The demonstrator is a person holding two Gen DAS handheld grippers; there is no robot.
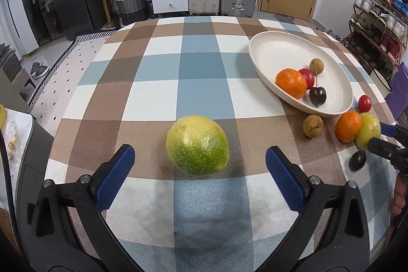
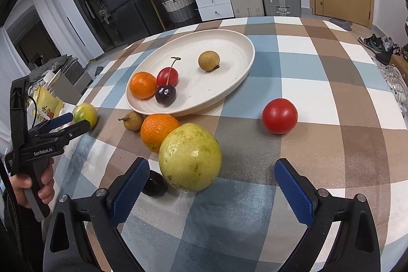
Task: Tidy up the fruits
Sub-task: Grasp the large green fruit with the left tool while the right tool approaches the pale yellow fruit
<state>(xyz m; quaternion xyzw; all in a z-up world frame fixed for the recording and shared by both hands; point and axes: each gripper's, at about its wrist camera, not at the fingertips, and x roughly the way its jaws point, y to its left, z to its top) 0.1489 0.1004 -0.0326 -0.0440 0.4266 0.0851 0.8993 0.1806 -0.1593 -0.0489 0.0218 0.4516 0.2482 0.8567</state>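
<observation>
A: How are the left gripper (image 1: pixel 200 161) and its fingers (image 1: pixel 116 176) seen?
B: Spread apart; a green guava (image 1: pixel 197 145) is flanked on the checked desk (image 1: pixel 158 83).
A: And the right gripper (image 2: pixel 211 182)?
B: Held apart too, a yellow guava (image 2: pixel 190 157) lying just ahead, beside an orange (image 2: pixel 158 130). The plate (image 2: pixel 229 42) is seen beyond.

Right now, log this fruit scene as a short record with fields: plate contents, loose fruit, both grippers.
plate: orange, red tomato, dark cherry, brown longan
loose on tablecloth: green passion fruit, yellow passion fruit, second orange, second tomato, second longan, dark fruit
left gripper: open, green passion fruit just ahead
right gripper: open, yellow passion fruit just ahead
</observation>
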